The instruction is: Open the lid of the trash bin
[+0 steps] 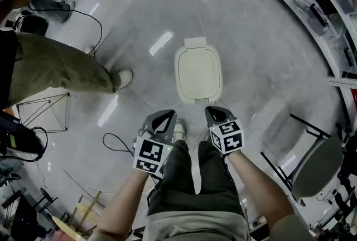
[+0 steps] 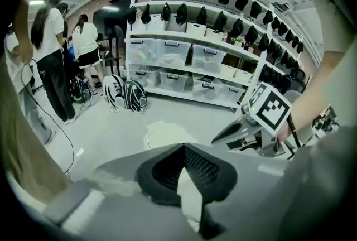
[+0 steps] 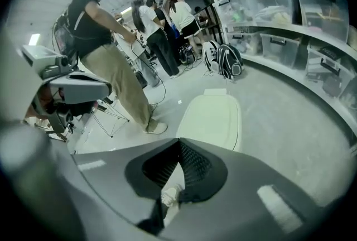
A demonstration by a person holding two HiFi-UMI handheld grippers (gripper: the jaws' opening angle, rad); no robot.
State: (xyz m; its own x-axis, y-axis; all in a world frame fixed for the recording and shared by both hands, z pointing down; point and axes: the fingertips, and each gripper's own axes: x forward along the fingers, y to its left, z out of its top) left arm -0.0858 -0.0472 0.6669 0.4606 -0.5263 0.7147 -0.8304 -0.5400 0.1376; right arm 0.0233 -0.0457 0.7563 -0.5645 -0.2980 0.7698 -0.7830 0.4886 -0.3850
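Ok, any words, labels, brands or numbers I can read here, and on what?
No readable text anywhere.
Cream plastic trash bin lid: no print shows.
Black-and-white marker cubes: square patterns only, no letters.
Clear plastic storage boxes on the shelves: labels, if any, too small to read.

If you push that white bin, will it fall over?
Probably not easily: the trash bin looks broad and stands flat on the floor. It seems smooth plastic, so it might be light and slide instead. Its closed lid looks stiff, not floppy.
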